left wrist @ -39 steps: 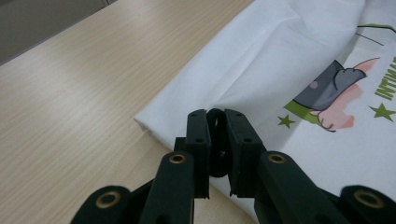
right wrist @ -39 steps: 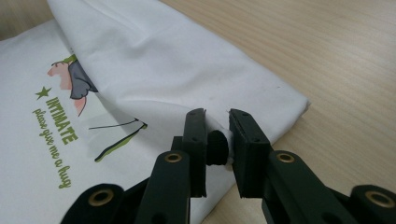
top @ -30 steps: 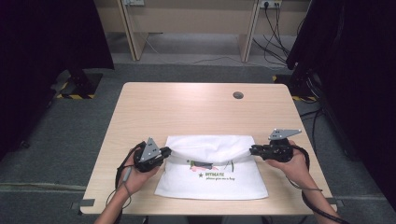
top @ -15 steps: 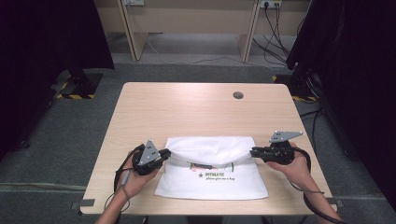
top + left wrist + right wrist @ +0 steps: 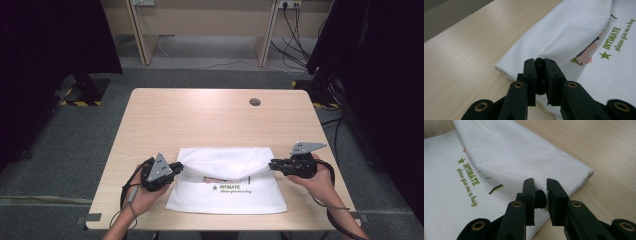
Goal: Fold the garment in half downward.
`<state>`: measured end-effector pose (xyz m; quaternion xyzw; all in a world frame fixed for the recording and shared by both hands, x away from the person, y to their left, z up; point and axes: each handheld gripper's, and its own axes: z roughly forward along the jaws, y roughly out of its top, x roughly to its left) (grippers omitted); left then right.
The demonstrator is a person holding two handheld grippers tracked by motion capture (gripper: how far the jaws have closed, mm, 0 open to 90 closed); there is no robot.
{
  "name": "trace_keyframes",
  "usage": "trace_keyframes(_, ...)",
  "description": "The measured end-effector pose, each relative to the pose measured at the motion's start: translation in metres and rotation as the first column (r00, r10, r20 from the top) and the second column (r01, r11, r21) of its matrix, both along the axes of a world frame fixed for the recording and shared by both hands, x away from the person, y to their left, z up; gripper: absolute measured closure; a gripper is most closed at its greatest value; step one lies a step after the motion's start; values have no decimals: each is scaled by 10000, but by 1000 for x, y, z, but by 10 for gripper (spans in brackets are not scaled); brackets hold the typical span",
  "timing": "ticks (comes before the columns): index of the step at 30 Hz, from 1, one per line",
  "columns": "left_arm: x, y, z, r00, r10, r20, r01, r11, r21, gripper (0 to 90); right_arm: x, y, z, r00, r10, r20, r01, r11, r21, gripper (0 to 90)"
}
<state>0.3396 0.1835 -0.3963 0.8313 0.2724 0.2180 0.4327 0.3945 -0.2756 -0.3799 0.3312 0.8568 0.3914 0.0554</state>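
**White T-shirt mid-fold, both corners pinched**

White T-shirt [image 5: 227,185] with a green star and the printed words "INTIMATE please give me a hug" lies on the near half of the table [image 5: 200,120], between the person's two hands. It already looks reduced to a compact rectangle with no sleeves sticking out, so I judge the earlier side folds to be done. The far part of the cloth is doubled over toward the person and covers the upper part of the print; its loose edge sags between the two grips.

Left gripper [image 5: 176,167] has its jaws clenched on the left end of that doubled-over edge; in the left gripper view [image 5: 539,66] the cloth rises into the narrow gap between the pads. Right gripper [image 5: 273,164] grasps the right end likewise, and in the right gripper view [image 5: 541,188] a bit of white fabric shows pinched between its jaws.

What seems left: carry this flap the rest of the way toward the near hem, lay it flat and square on the lower layer, then let go on both sides. A small dark round fitting [image 5: 255,102] sits on the far part of the table, well apart from the work.
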Motion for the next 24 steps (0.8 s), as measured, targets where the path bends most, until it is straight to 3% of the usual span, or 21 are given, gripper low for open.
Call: trace_keyframes(24, -15, 1, 1, 9998, -182, 86, 181, 9998, 82, 798, -16, -1, 3, 9994, 336, 124, -336, 9994, -9, 775)
